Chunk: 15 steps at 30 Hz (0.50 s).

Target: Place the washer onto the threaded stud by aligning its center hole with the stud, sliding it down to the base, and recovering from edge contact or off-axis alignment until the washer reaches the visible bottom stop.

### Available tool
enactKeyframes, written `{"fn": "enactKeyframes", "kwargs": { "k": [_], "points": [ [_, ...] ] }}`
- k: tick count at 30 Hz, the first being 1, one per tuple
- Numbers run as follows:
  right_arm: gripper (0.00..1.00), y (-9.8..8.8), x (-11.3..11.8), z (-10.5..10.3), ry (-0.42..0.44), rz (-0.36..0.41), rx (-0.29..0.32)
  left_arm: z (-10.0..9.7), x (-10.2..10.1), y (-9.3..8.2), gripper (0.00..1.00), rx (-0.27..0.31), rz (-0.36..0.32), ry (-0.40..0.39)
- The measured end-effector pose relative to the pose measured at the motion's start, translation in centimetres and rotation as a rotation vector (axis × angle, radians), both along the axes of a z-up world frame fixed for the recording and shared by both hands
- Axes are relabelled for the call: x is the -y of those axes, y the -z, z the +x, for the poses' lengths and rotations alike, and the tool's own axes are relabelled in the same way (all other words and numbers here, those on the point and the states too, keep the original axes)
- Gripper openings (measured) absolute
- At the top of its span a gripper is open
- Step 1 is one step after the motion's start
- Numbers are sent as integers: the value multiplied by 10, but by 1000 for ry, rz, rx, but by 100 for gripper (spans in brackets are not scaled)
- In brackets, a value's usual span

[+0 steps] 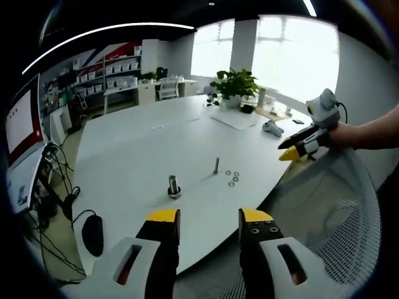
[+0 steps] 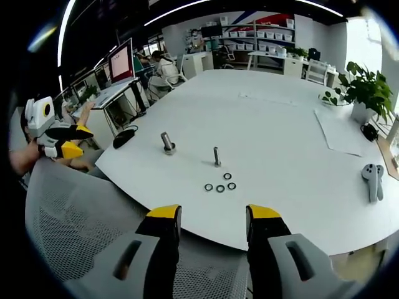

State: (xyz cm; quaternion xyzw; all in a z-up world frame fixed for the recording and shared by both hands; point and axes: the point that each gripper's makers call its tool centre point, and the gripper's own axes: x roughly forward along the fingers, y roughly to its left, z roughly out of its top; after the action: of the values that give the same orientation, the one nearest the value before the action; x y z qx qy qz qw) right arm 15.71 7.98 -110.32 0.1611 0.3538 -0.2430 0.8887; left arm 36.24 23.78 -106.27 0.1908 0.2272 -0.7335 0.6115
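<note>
Right gripper view: four washers (image 2: 219, 184) near stud (image 2: 216, 156); controller (image 2: 373, 180) right.

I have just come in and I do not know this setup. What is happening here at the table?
A person holds two grippers above a white table, both open and empty. The left gripper and right gripper are well back from the work. A thin stud stands upright, four washers lie loose beside it, and a thicker bolt stands apart. No washer has been picked up yet.
</note>
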Motion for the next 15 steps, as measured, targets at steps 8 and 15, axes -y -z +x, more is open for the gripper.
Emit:
{"fn": "enactKeyframes", "kwargs": {
  "k": [8, 15],
  "points": [
    [44, 3, 0, -1, -2, 6, -8, -9, -2, 2, 33, -5, 7, 36],
    [44, 4, -1, 0, -9, 7, -9, -16, -5, 9, 33, -30, 22, 63]
  ]
}}
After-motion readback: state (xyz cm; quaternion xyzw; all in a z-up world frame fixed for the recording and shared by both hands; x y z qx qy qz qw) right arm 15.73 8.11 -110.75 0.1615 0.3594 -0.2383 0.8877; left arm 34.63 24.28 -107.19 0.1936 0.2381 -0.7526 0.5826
